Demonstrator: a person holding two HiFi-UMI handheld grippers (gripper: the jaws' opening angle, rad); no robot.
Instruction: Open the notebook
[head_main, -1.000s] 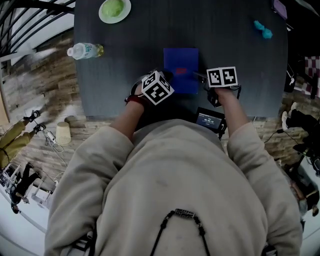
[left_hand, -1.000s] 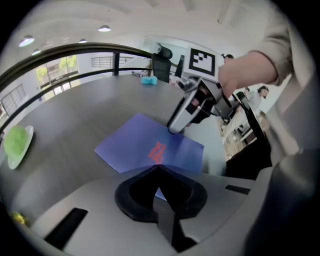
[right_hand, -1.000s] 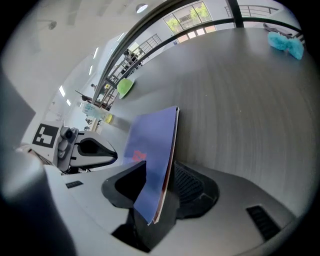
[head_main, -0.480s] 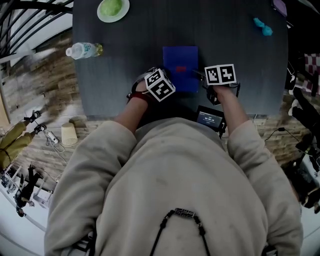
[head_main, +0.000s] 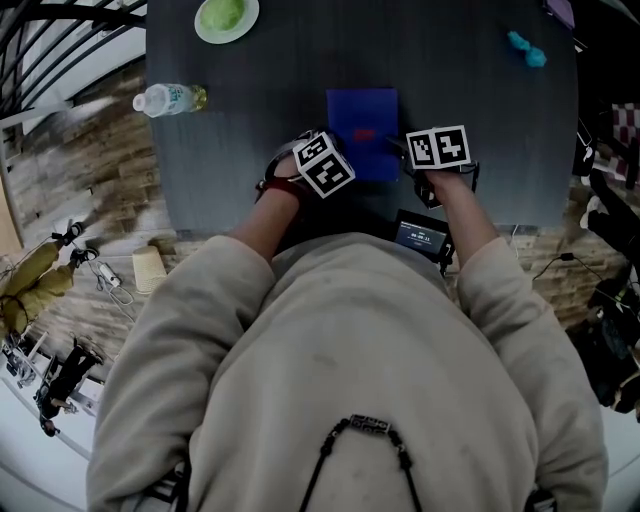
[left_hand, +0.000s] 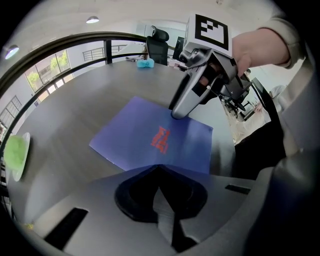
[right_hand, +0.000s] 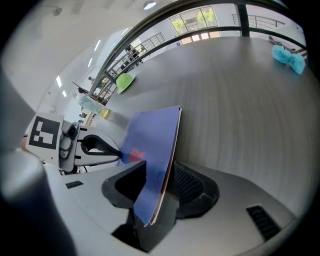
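Blue notebook (head_main: 362, 122) lies on the tabletop (head_main: 470, 110) (wide room beyond it). Right gripper (right_hand: 159, 197) jaws clamp its right edge; left gripper (left_hand: 160, 169) jaws are closed, tips at its left edge.

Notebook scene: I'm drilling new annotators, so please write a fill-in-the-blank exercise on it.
The notebook has a ___ cover.
The notebook's edge sits between the jaws of the ___ hand-held gripper.
The plate holds something ___.
Missing words: blue; right; green.
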